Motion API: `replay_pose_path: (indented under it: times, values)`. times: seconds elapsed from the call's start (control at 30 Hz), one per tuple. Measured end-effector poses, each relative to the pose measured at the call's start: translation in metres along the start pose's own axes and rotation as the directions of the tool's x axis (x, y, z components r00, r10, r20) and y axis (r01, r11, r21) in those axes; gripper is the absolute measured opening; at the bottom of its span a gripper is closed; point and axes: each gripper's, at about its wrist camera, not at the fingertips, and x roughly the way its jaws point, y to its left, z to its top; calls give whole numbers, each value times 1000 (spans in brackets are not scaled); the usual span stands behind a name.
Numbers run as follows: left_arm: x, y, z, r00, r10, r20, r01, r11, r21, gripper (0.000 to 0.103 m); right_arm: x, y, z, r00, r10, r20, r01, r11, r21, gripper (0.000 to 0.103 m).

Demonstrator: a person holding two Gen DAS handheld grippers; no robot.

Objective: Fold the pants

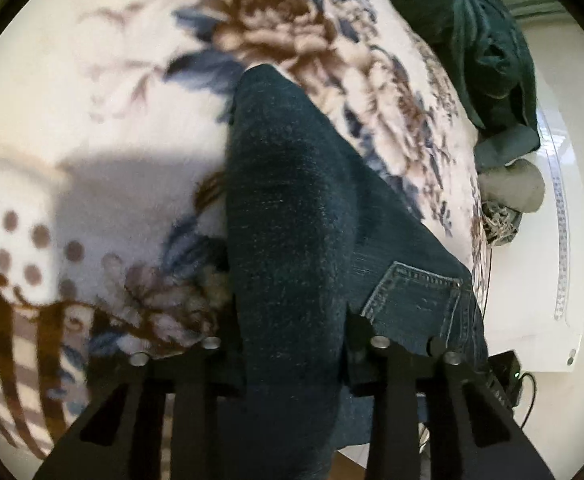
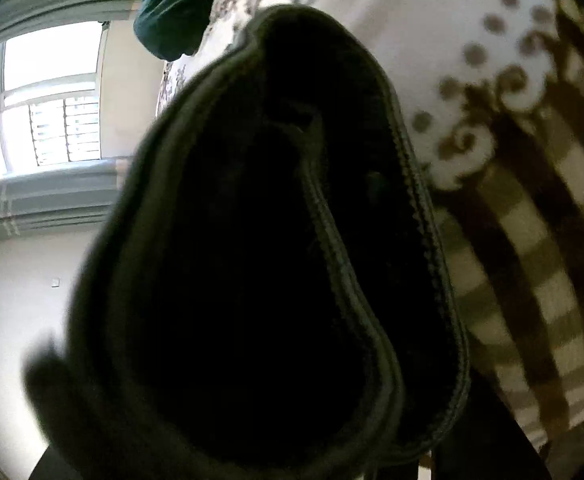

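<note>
Dark blue denim pants run from the floral blanket down between my left gripper's black fingers. The cloth is bunched tight between them, and a stitched back pocket shows beside the right finger. In the right wrist view the pants fill the middle, with the waistband seams close to the lens and hanging in front of the wall. The cloth hides my right gripper's fingers, but it hangs from them.
A dark green garment heap lies at the bed's far edge, also visible as a green garment heap. A grey rolled cloth sits at the bed edge. A black device with a cable lies below. A bright window is at the left.
</note>
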Motion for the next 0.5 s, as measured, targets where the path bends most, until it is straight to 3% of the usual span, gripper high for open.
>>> replay_pose_path:
  times: [0.2,0.27,0.5]
  values:
    - [-26,-23,-2,999,10,35,-10,1000,5,26,-7,36,-5,1000,0,-16,0,1000,-24,39]
    - [-37,-31,-1,999,17,47,-17,1000,2,26,-42,31,-13,1000,6,-24,-6,999,-31,39]
    - [-89,-53,27,993,2,118,2,999,-34,26,-72,96,5,999,26,-34,-29,994,-101,39]
